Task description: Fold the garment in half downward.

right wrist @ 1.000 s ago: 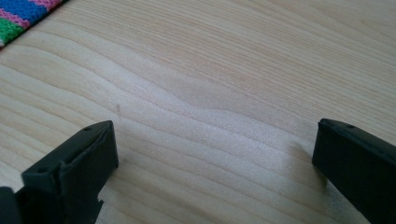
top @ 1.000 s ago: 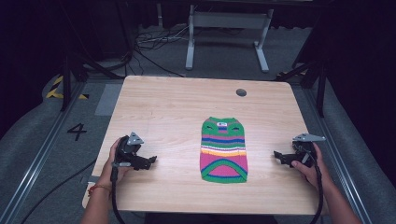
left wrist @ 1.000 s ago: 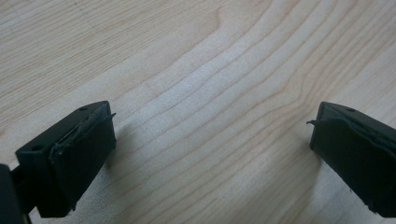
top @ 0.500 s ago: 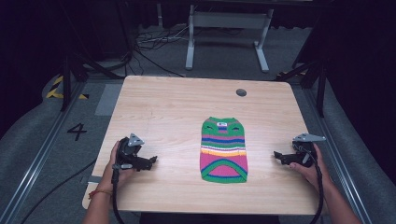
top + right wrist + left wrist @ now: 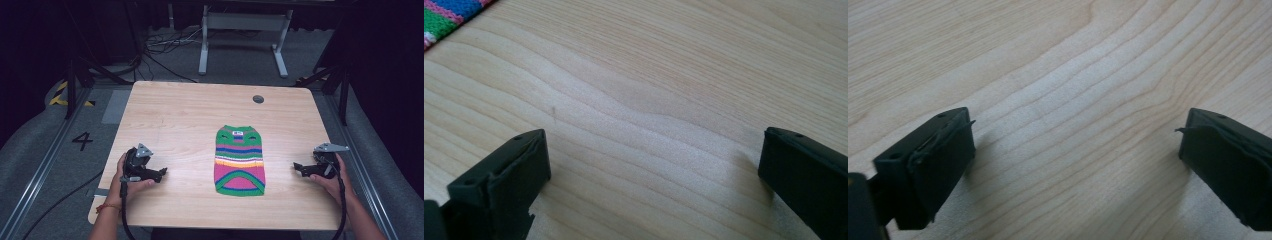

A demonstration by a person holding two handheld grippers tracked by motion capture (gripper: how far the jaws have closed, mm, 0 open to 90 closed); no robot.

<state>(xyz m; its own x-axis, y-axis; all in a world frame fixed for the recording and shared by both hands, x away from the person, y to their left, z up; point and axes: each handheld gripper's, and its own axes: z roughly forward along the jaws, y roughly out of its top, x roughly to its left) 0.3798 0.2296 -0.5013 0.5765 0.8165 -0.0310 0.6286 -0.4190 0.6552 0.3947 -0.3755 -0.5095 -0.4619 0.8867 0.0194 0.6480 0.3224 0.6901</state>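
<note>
Gripper views, left gripper (image 5: 1073,150), right gripper (image 5: 654,160) wide apart, empty

In the right gripper view we see just a corner of the sweater (image 5: 444,17), cut off by the top and left edges. On the high view, its label (image 5: 238,133) is too small for us to read. Both forearms run off the bottom edge there, and the cables with them.

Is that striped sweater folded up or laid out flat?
Laid out flat: the striped sweater lies spread lengthwise on the table, full outline visible, no folds.
</note>
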